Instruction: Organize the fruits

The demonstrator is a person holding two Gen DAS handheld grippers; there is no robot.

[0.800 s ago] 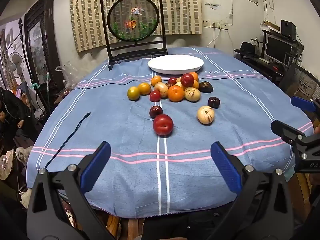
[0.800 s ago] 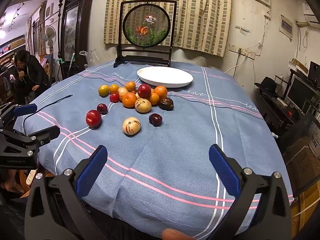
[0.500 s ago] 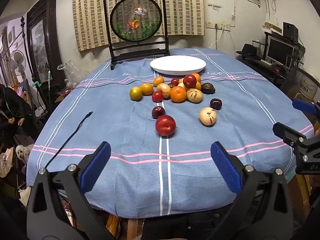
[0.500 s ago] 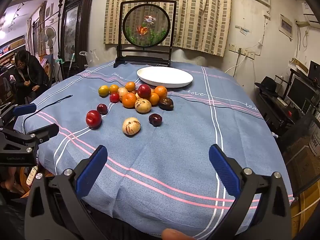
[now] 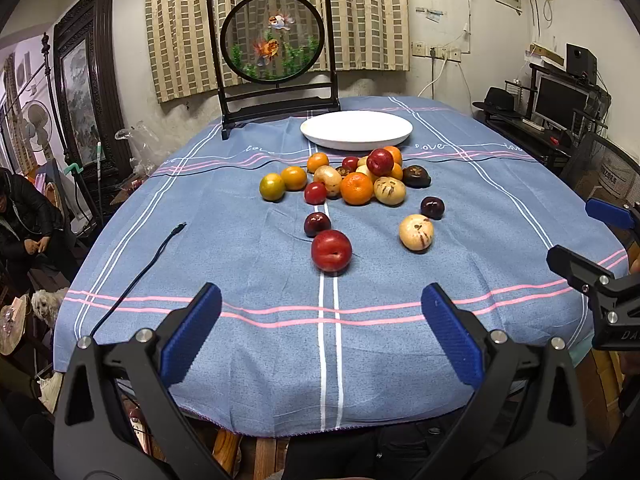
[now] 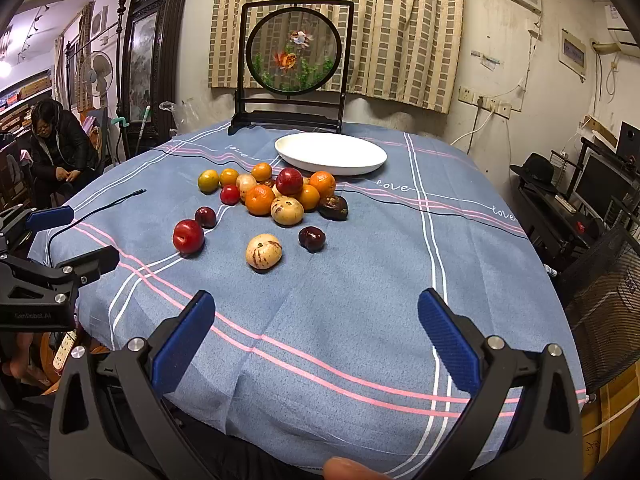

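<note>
Fruits: heap point(image 5: 356, 178) sits mid-table on the blue cloth point(image 5: 240, 340), just in front of the white plate point(image 5: 356, 130); four strays lie nearer me.
Strays: red plum point(image 5: 331, 251) closest, small dark plum point(image 5: 317, 224) just behind it, pale fruit point(image 5: 416, 232) to the right, dark plum point(image 5: 432, 207) behind that.
Plate: no fruit on it; none sorted yet, by my reading.
Left gripper point(image 5: 320, 324): fingers spread wide, nothing between them, low over the near table edge, lined up on the red plum.
Right gripper point(image 6: 316, 320): also spread wide and empty, near edge, roughly facing the pale fruit point(image 6: 263, 251).
Change, left view: over the last second the fruits sit slightly lower and larger in frame, so I have eased the left gripper forward a little.
Change, right view: no shift I can make out; right gripper held in place.
Meaning: I judge this the opening approach; red plum is the likely first pick.
Risk: round fruit may roll on the cloth if nudged.
Other: black cable point(image 5: 136, 276) lies left of the plum, well apart.
</note>
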